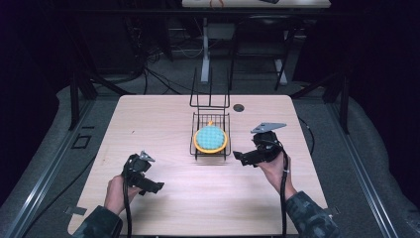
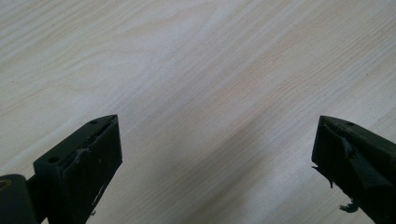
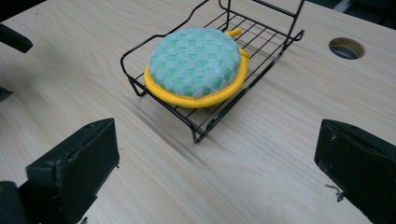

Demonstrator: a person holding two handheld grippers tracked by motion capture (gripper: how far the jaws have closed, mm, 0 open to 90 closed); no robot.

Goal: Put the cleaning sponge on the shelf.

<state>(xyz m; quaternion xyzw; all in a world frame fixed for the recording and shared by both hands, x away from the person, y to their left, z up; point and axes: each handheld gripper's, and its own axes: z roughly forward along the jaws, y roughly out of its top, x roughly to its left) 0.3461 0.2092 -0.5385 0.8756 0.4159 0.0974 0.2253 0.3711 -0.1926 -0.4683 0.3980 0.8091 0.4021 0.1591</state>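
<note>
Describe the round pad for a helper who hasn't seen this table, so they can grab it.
On the pale wooden table, find the black wire rack standing at its middle. The round pad lies on that rack: a green checked disc with a yellow rim and small yellow loop, the only colourful thing there.

A light wood-grain table [image 1: 163, 124] with rounded corners. Near its middle, toward the far edge, stands a black wire rack [image 1: 198, 144] holding a round green pad [image 1: 210, 138] with a yellow rim. A small round hole [image 1: 238, 107] sits just beside the rack's far corner.
</note>
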